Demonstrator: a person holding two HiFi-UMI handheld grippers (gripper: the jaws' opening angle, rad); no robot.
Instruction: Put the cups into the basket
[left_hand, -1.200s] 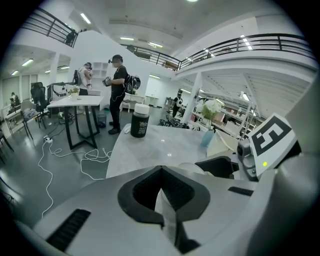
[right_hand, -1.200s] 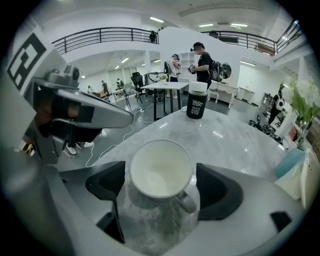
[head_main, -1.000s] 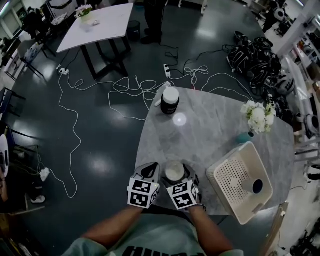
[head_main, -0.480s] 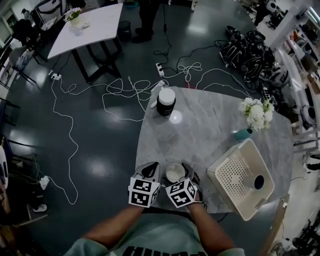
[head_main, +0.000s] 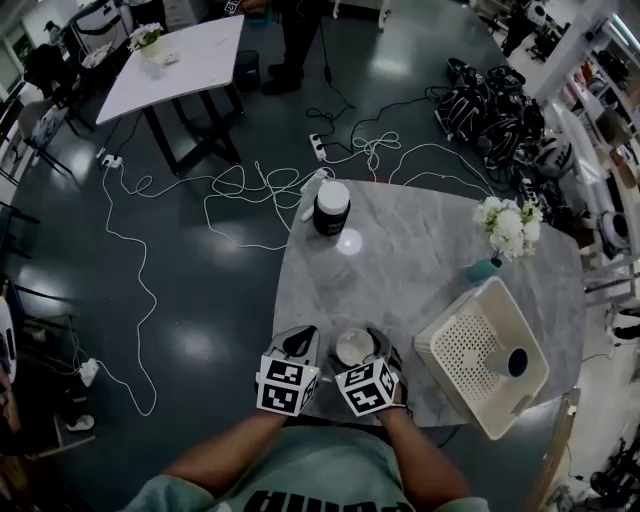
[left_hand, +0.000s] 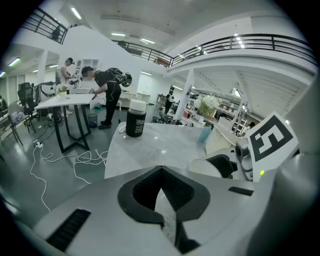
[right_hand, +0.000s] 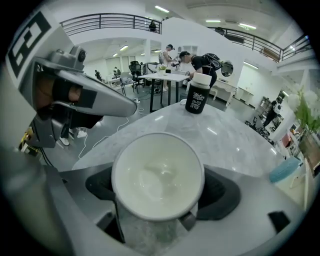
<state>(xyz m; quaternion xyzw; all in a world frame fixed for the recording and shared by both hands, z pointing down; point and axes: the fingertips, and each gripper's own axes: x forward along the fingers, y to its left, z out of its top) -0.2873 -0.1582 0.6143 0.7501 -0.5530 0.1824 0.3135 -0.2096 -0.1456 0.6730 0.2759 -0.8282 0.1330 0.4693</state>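
Gripping the white cup (head_main: 351, 346) across its wall, the right tool (right_hand: 159, 189) has one jaw on each side of it, just below the rim. The cup is upright and empty at the near edge of the tabletop (head_main: 420, 250), apart from the white basket (head_main: 440, 345) on the right. That basket already holds a dark-lined cup (head_main: 510, 362).

Handling, as judged:
- The cup looks light and rigid.
- Its glossy wall is probably slippery, so a firm squeeze across the widest part suits it.
- If it is ceramic, it is brittle and needs a gentle set-down.

Pose: both forearms reach straight forward from the person's body, with the tools side by side and their marker cubes facing up. The left tool (left_hand: 162, 192) sits just left of the cup with its jaws together and nothing between them.
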